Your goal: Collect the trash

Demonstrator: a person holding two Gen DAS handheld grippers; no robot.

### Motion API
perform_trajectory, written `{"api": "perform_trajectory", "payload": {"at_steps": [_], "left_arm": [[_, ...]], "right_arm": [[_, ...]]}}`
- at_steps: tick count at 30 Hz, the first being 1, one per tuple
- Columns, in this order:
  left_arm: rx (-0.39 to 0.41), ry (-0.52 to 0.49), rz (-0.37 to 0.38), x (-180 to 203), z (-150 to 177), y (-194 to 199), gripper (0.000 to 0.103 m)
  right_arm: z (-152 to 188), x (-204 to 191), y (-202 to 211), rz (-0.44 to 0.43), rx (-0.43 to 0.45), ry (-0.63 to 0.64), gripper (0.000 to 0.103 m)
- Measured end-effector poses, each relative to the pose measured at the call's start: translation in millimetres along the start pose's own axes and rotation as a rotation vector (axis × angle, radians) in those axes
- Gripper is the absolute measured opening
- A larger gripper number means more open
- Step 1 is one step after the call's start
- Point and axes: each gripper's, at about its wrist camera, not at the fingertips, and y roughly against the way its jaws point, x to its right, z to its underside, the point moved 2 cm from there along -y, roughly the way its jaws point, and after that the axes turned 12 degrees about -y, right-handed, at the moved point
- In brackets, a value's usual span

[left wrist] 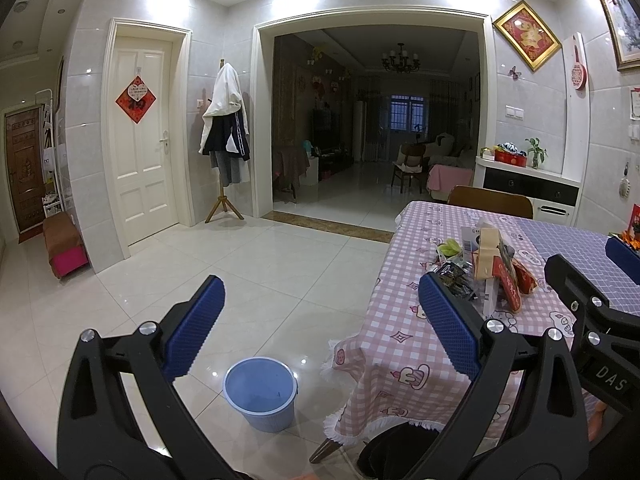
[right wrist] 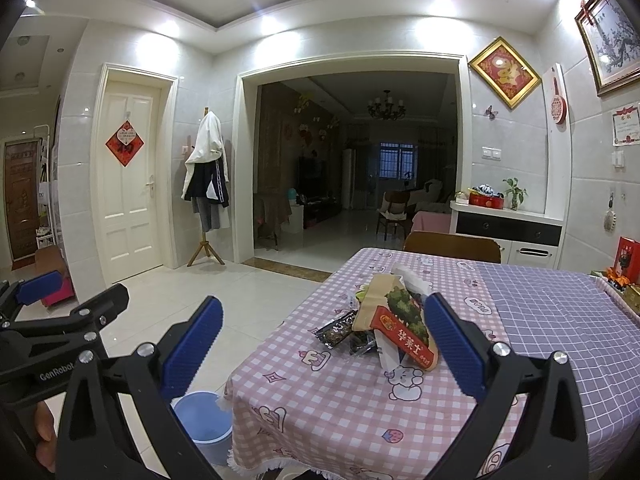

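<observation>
A heap of trash [right wrist: 390, 320] lies on the checked tablecloth [right wrist: 340, 400]: a brown paper bag with red print, dark snack wrappers [right wrist: 336, 330] and white paper. The same trash heap [left wrist: 486, 270] shows in the left wrist view. A light blue bin [left wrist: 261, 392] stands on the floor beside the table corner, its rim also showing as the blue bin [right wrist: 204, 424]. My left gripper [left wrist: 320, 328] is open above the floor and bin. My right gripper [right wrist: 326, 344] is open in front of the heap, apart from it.
A brown chair back [right wrist: 452, 246] stands behind the table. A red box and small items [right wrist: 624, 268] sit at the table's far right edge. White tiled floor [left wrist: 240, 272] stretches left toward a door and a coat stand [left wrist: 224, 200].
</observation>
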Motion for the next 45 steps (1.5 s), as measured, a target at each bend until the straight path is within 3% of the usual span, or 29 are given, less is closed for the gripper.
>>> {"api": "perform_trajectory", "payload": {"at_steps": [19,29,33,41,45], "left_arm": [[-0.016,-0.002,0.008,5.1,5.3,-8.2,0.095],[-0.107,-0.011,0.027,18.3,17.3,-42.5,0.095],[-0.143,-0.02,0.073,33.9,19.8,-61.6,0.095],[-0.213,-0.018,0.293,102.7,4.1,-120.0,0.095],[-0.227,-0.035,0.429,160.3,-7.7,-148.6,0.095]], "right_arm": [[2.5,8.1,-4.5,0.032,-0.01,0.009,0.099],[16.8,43.3,-35.3,0.051,-0.077,-0.029,0.099],[21.1,69.1,-53.6,0.078,-0.101,-0.068,0.099],[27.4,146.1,-92.4,0.219,-0.118,-0.15,0.099],[33.7,190.8,-111.0,0.287,-0.135,-0.216,0.099]]}}
